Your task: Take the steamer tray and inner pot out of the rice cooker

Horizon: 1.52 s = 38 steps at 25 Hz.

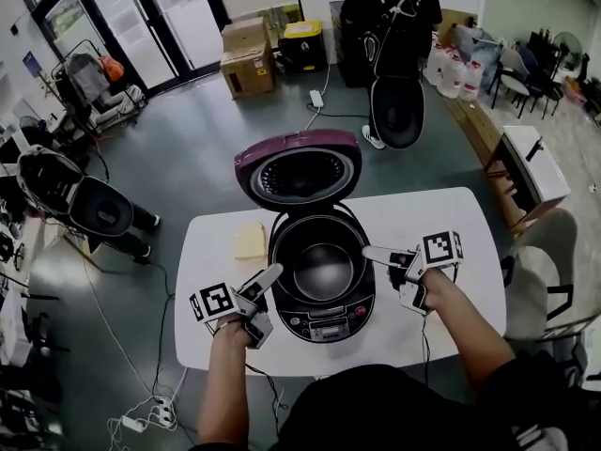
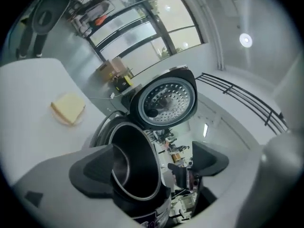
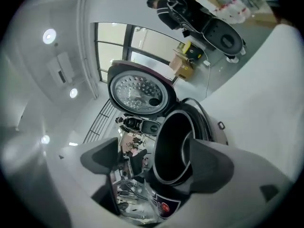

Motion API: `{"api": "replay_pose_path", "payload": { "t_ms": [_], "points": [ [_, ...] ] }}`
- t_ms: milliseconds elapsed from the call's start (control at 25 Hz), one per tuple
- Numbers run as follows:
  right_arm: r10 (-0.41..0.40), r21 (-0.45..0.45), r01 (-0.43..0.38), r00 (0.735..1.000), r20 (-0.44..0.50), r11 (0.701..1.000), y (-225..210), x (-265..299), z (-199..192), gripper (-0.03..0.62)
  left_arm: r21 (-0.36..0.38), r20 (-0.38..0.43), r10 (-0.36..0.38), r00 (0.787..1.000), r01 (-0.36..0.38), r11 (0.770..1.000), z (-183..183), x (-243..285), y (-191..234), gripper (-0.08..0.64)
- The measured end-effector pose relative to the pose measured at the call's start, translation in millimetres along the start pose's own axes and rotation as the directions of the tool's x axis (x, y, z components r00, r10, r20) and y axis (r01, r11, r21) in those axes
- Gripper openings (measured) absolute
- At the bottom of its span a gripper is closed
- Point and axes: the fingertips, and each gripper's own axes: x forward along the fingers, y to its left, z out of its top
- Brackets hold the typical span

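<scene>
The rice cooker stands on the white table with its maroon lid swung up and back. The dark inner pot sits inside it, and nothing shows in the pot. I see no steamer tray in any view. My left gripper is at the cooker's left side, open, its jaws framing the pot's rim in the left gripper view. My right gripper is at the cooker's right side, also open, with the pot ahead of it. Neither holds anything.
A pale yellow cloth lies on the table left of the cooker, also seen from the left gripper. A person in black stands beyond the table. Cardboard boxes and chairs stand around the room. Cables trail on the floor at the left.
</scene>
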Motion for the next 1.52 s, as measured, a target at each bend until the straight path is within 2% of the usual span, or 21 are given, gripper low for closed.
{"api": "replay_pose_path", "payload": {
  "t_ms": [280, 520, 680, 880, 1080, 1160, 1240, 1320, 1520],
  "points": [
    [0.006, 0.160, -0.002, 1.000, -0.023, 0.987, -24, 14, -19, 0.449, -0.188, -0.008, -0.033, 0.999, 0.031, 0.982, -10, 1, 25, 0.485],
    [0.000, 0.230, 0.003, 1.000, -0.011, 0.973, -31, 17, -24, 0.448, -0.237, -0.020, -0.008, 1.000, 0.003, 0.971, -14, 4, 36, 0.476],
    [0.000, 0.241, 0.005, 1.000, -0.017, 0.971, -32, 22, -27, 0.448, -0.233, -0.035, -0.010, 0.999, 0.002, 0.973, -16, 7, 34, 0.469],
    [-0.001, 0.246, 0.007, 1.000, -0.024, 0.969, -34, 29, -23, 0.447, -0.180, -0.085, 0.024, 0.996, -0.039, 0.983, -19, 8, 41, 0.402],
    [-0.024, 0.199, 0.040, 0.996, -0.084, 0.979, -35, 33, -27, 0.437, -0.133, -0.140, 0.062, 0.988, -0.081, 0.988, -22, 10, 48, 0.338],
    [-0.043, 0.178, 0.061, 0.994, -0.104, 0.982, -37, 34, -28, 0.405, -0.102, -0.162, 0.089, 0.983, -0.106, 0.989, -23, 9, 51, 0.298],
    [-0.078, 0.151, 0.095, 0.990, -0.115, 0.984, -43, 34, -27, 0.351, -0.081, -0.178, 0.129, 0.976, -0.145, 0.986, -24, 9, 58, 0.224],
    [-0.127, 0.121, 0.141, 0.984, -0.123, 0.983, -51, 33, -26, 0.267, -0.044, -0.196, 0.176, 0.965, -0.188, 0.981, -26, 8, 65, 0.133],
    [-0.247, 0.043, 0.255, 0.960, -0.134, 0.966, -71, 28, -27, 0.046, 0.055, -0.206, 0.281, 0.937, -0.275, 0.960, -27, 5, 75, 0.032]
  ]
}}
